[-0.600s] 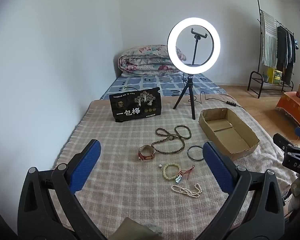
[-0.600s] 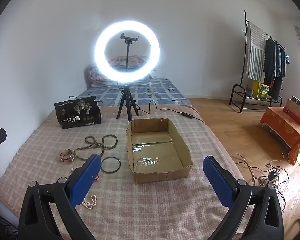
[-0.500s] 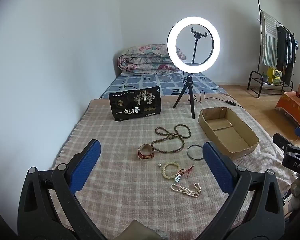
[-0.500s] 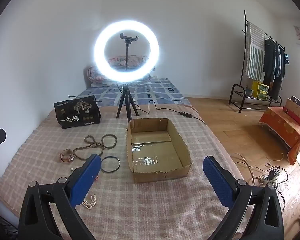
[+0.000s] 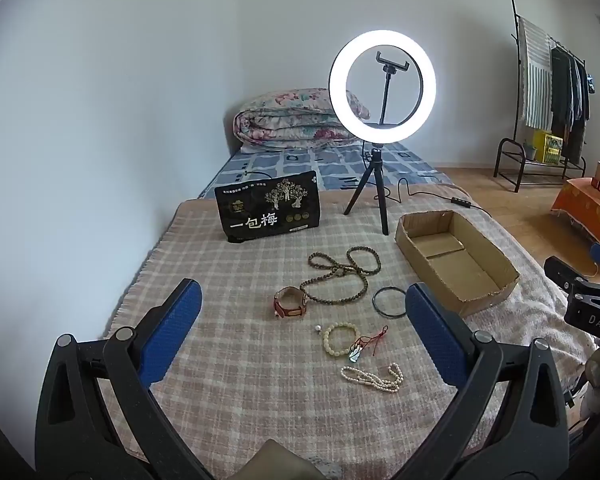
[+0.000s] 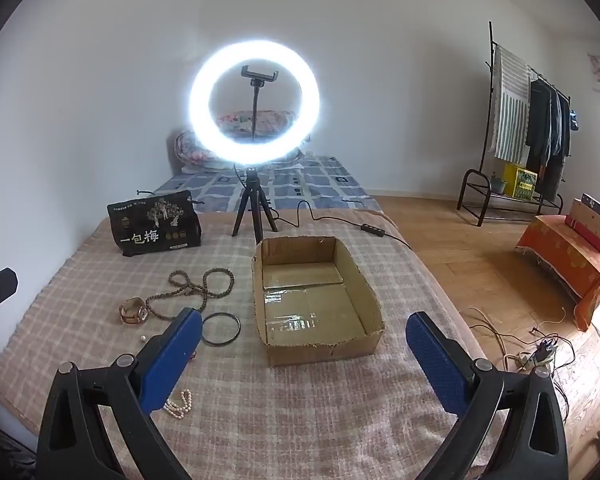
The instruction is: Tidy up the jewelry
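Jewelry lies on a checked blanket [image 5: 240,360]: a long brown bead necklace [image 5: 342,276], a red watch-like bracelet [image 5: 290,301], a black bangle [image 5: 389,301], a cream bead bracelet [image 5: 340,338] with a red-corded pendant [image 5: 364,346], and a pearl strand [image 5: 374,376]. An empty cardboard box [image 5: 456,258] stands to their right. My left gripper [image 5: 300,316] is open and empty above the near blanket. My right gripper [image 6: 302,344] is open and empty, in front of the box [image 6: 312,300]. The bangle [image 6: 220,329] and necklace [image 6: 196,288] lie to its left.
A lit ring light on a tripod [image 5: 382,84] stands behind the jewelry, its cable [image 6: 340,220] trailing right. A black snack bag [image 5: 268,208] stands at the back left. Wood floor, clothes rack [image 6: 520,128] and orange-covered stand [image 6: 572,256] are at right.
Both views have shifted slightly, the scene sitting a little farther away. Both grippers stay open and empty. The jewelry has not moved.
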Tool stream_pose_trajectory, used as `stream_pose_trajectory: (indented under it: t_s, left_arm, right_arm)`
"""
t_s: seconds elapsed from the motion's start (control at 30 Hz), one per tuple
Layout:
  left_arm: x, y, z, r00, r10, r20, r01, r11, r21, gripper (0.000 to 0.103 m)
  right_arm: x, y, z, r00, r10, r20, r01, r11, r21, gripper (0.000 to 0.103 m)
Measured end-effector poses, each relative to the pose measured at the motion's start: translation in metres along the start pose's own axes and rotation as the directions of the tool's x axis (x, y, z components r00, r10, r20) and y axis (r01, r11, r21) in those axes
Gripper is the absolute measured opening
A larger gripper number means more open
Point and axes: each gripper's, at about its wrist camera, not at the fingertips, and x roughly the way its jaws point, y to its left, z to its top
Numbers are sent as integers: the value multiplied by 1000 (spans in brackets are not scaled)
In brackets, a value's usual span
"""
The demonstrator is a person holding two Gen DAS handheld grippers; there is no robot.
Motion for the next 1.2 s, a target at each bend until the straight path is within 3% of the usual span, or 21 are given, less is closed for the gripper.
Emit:
stream_pose_trajectory:
  t_s: [0.67,1.2]
  left_arm:
    - [-3,16,12,1000,9,21,-8,1000,-21,103]
    - [-8,7,10,1000,6,20,-6,1000,-8,103]
  right_arm:
    - [3,2,0,1000,-4,-2,4,1000,-2,103]
    - [3,4,1,1000,-7,-1,7,1000,-1,103]
